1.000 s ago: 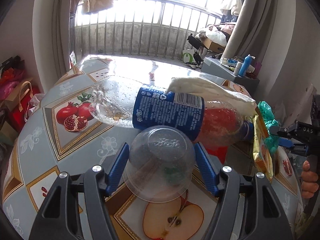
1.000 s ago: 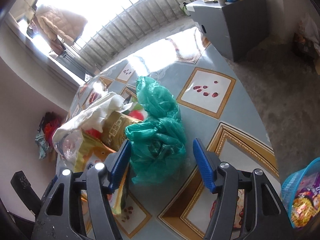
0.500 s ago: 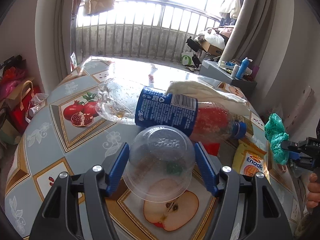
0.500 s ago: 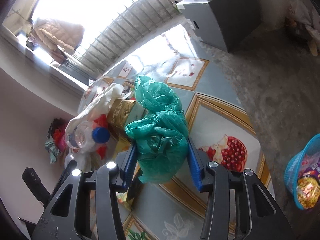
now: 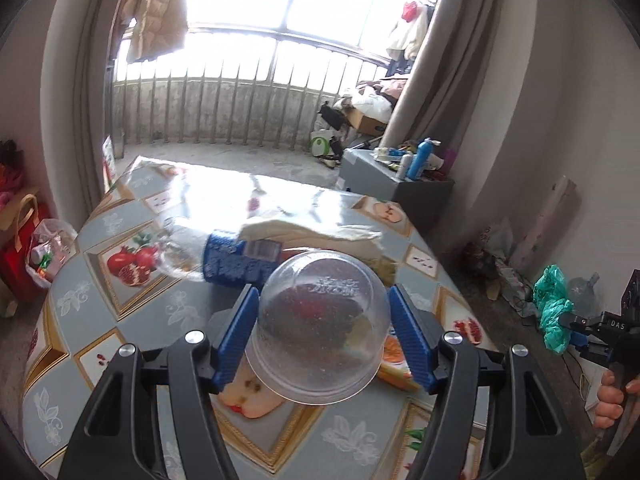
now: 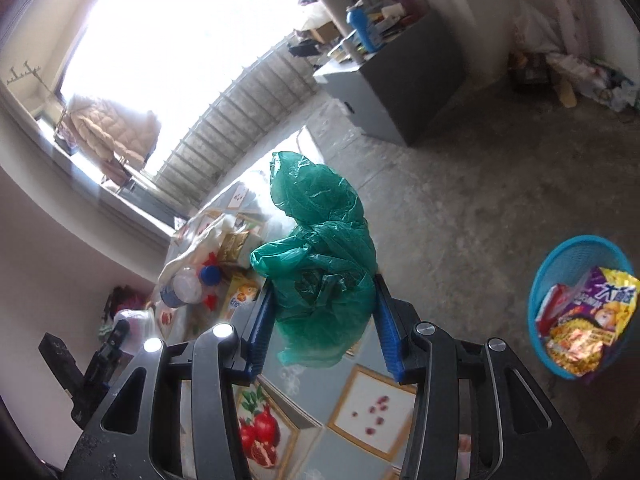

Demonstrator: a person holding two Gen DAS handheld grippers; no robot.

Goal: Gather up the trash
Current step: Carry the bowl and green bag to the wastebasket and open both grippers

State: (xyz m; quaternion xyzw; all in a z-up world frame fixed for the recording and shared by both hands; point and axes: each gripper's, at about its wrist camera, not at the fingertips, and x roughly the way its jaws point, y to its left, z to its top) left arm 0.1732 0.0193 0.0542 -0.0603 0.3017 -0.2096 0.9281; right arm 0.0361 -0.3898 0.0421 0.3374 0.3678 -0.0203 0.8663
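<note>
My left gripper (image 5: 322, 328) is shut on a clear plastic cup (image 5: 320, 320) and holds it above the fruit-patterned table (image 5: 80, 292). Behind the cup lie a plastic bottle with a blue label (image 5: 224, 258) and a white paper wrapper (image 5: 308, 230). My right gripper (image 6: 320, 320) is shut on a crumpled green plastic bag (image 6: 320, 248), lifted past the table's edge; the bag also shows in the left wrist view (image 5: 554, 308). A blue waste basket (image 6: 580, 304) holding snack wrappers stands on the floor at the right.
More trash stays on the table: the bottle (image 6: 188, 286), a yellow snack packet (image 6: 240, 300) and a gold packet (image 6: 232, 246). A grey cabinet (image 6: 392, 92) with bottles stands on the concrete floor. Bags lie by the left wall (image 5: 48, 252).
My right gripper closed on the green bag, lifted it off the table and swung it right toward the floor side. My left gripper rose with the cup.
</note>
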